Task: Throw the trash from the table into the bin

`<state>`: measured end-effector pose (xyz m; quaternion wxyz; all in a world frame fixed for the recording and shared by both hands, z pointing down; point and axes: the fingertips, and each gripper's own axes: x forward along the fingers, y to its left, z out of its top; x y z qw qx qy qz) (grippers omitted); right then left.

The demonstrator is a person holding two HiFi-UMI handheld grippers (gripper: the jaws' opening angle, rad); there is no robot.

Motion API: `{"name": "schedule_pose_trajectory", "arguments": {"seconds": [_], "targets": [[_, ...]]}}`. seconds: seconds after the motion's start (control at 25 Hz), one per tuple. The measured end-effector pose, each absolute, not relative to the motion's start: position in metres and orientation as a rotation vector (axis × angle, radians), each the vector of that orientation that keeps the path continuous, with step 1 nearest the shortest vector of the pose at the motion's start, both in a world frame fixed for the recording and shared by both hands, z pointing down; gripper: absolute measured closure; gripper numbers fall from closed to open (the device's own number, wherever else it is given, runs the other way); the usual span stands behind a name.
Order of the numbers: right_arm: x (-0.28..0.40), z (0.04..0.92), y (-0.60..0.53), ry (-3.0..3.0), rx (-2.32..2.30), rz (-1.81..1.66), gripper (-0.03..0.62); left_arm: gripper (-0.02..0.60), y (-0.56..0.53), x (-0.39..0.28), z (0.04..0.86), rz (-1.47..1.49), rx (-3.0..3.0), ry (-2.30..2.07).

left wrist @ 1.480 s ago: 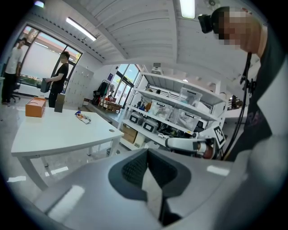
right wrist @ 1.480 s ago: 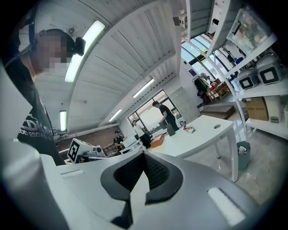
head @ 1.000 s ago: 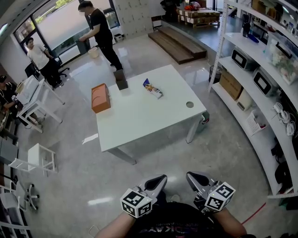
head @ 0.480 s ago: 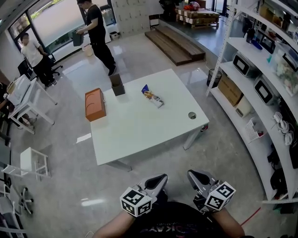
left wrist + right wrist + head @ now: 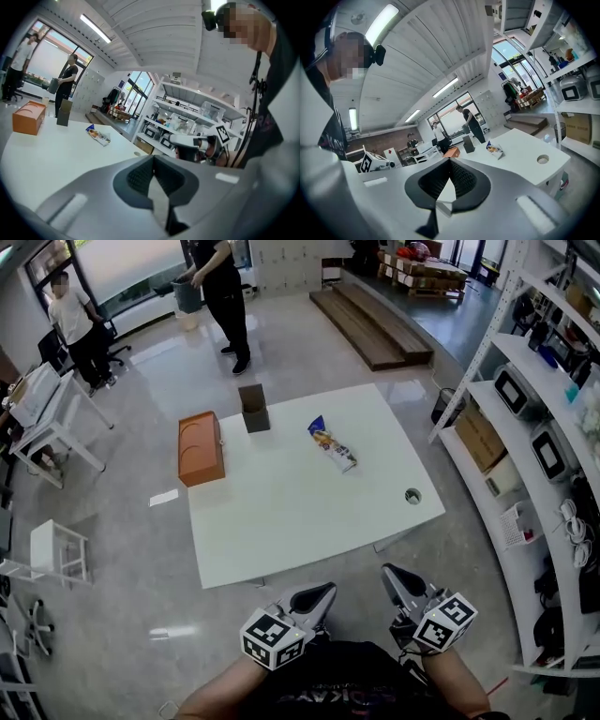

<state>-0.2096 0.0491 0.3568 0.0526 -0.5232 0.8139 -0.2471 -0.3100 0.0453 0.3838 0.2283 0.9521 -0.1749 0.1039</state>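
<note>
Well — wrapper (image 5: pixel 334 444) lies on table (image 5: pixel 281 517).

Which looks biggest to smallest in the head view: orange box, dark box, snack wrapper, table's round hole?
1. orange box
2. dark box and snack wrapper: they look much alike in size, so I won't rank them
3. round hole

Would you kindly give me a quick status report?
Left gripper, right gripper shut, empty, short of the white table. Snack wrapper on it, untouched. Orange box, dark box off to the side.
</note>
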Motion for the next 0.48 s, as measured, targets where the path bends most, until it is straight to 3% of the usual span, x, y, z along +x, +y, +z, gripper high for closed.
{"name": "schedule_pose_trajectory", "arguments": {"seconds": [0.48], "targets": [[-0.211,0.349,-0.036,2.565,-1.587,-0.712,0.594,0.574,-0.01,-0.344,0.377,0.211,2.587,-0.606]]}}
